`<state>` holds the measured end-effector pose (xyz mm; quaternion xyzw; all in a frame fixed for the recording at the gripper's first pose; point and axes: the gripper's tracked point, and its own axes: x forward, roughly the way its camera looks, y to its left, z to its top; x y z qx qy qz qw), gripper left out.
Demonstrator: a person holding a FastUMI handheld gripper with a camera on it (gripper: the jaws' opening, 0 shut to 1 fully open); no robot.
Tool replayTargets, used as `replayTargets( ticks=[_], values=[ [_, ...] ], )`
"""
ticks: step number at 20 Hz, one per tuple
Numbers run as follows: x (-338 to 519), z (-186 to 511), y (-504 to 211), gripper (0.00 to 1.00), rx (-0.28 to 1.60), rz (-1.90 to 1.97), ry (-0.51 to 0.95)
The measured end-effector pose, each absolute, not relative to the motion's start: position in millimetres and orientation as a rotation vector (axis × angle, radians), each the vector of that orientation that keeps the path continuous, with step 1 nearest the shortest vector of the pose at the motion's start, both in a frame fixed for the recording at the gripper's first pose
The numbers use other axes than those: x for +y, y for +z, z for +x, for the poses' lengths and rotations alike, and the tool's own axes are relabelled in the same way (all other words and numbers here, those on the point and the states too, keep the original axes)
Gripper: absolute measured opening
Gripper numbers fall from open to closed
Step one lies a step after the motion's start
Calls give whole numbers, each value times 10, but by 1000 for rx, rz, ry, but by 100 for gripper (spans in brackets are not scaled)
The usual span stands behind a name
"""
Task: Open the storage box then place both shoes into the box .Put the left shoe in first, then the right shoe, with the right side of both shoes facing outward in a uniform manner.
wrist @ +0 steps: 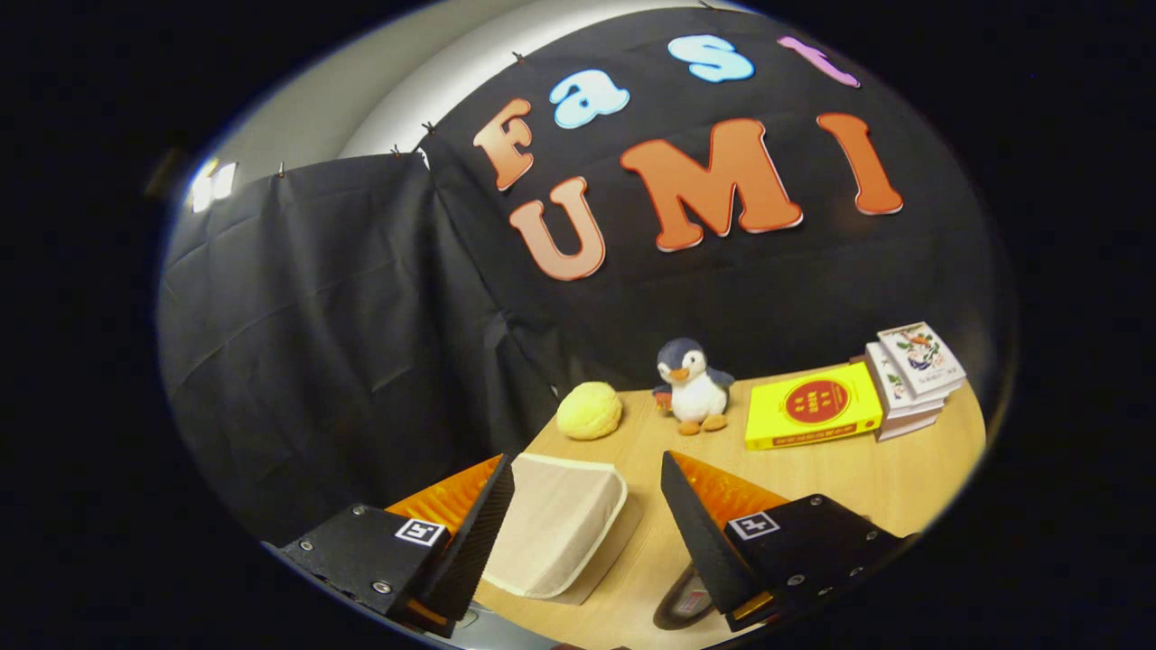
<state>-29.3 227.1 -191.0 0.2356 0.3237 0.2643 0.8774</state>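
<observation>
- so, the tongs hang released above the desk, the two fingers well apart and pressing on nothing.
- between them, just ahead, lies the storage box, pale and fabric-sided; from here its lid looks closed, though i can't make out a latch or seam.
- low by the right finger a dark rounded thing peeks out; it may be a shoe, but too little shows to say.
- beyond the fingers sit a yellow bun-like toy, a plush penguin, a yellow book and a stack of books, all well apart from the box.
- my reading: nothing of the task is done yet. opening the box comes first, then the left shoe, then the right.
</observation>
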Motion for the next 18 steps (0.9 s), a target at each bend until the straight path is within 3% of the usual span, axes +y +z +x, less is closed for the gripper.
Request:
replayTargets(
  ticks=[5,18],
  values=[
    [2620,-564,-2383,97,862,530,642],
    [3283,-901,-3496,97,1170,635,708]
  ],
)
